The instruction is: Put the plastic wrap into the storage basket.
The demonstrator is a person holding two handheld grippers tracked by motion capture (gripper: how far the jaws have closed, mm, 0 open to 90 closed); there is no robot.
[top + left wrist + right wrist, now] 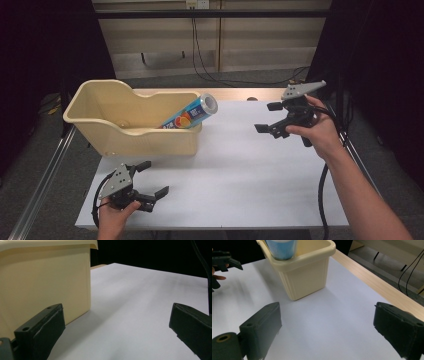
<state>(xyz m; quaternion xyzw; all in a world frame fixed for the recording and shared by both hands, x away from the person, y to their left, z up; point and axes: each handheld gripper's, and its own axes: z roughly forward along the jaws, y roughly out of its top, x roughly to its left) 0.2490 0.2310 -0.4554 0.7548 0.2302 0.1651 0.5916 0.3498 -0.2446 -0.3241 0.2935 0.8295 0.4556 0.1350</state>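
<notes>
Tall blue cylindrical can with silver top and orange fruit print: lies tilted inside cream plastic bin with one raised end, silver end poking up over bin's right rim. Bin stands upright at table's back left, open side up.

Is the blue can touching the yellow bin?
Touching. In the high view the blue can lies tilted inside the yellow bin, its upper part leaning on the bin's right rim.
</notes>
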